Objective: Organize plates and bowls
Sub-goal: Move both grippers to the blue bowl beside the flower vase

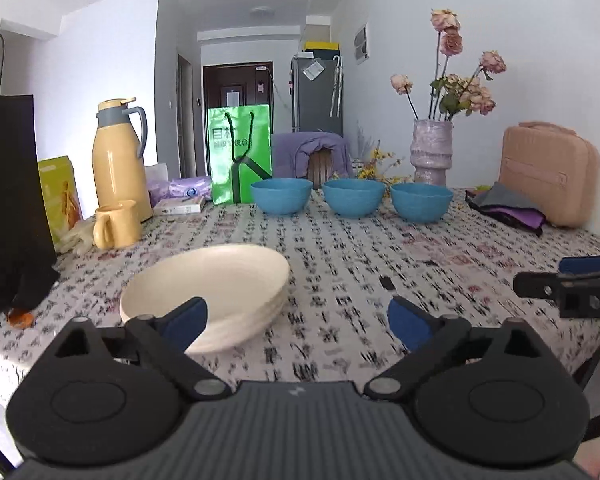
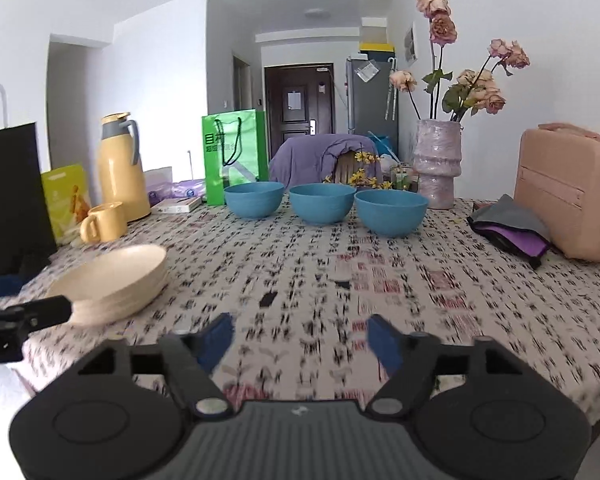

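In front of me I count three blue bowls [image 2: 253, 199] [image 2: 322, 202] [image 2: 390, 211] in a row at the far side of the bench [image 2: 380, 280], and one stack of cream plates [image 2: 116, 280] near left; the edges suggest about four plates, though I cannot be sure. There is one yellow thermos jug [image 2: 120, 168], one yellow mug [image 2: 104, 222], one green paper bag [image 2: 234, 152], one black bag [image 2: 8, 196], one lilac vase [image 2: 436, 164] of dried roses, and one pink case [image 2: 568, 192] far right.
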Demonstrator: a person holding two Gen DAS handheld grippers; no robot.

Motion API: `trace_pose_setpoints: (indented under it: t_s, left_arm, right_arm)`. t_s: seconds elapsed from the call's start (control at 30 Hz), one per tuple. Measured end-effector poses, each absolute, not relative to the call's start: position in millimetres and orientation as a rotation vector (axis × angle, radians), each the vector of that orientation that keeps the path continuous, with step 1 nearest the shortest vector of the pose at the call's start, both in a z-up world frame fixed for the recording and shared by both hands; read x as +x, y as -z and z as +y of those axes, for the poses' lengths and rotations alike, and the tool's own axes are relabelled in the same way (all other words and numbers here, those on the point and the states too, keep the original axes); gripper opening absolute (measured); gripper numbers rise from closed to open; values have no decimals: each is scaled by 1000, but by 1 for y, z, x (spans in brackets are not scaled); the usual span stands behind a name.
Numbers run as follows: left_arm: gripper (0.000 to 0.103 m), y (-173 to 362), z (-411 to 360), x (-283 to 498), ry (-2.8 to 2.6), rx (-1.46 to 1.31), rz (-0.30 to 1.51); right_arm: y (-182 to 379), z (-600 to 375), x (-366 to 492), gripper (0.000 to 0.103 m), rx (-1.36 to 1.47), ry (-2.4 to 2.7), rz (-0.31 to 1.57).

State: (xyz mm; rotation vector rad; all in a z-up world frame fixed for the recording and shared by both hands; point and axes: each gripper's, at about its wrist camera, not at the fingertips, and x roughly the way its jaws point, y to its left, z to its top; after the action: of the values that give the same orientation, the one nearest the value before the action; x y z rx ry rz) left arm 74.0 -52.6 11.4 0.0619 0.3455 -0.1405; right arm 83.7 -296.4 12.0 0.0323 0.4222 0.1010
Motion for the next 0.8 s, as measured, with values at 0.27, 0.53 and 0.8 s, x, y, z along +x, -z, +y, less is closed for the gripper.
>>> trace_pose_setpoints:
  t_s: [0.27, 0.53, 0.8]
  left_arm:
    - [103, -8, -61, 65, 121, 49, 348]
    - [103, -11, -68, 83, 149, 64, 347]
    - [103, -16, -79, 111, 162, 61, 353]
  right_arm:
    - [-10, -308, 54, 95, 32, -91, 384]
    - [-5, -319, 63, 100, 79, -42, 379]
    - [-3, -330, 85, 103, 101, -20, 388]
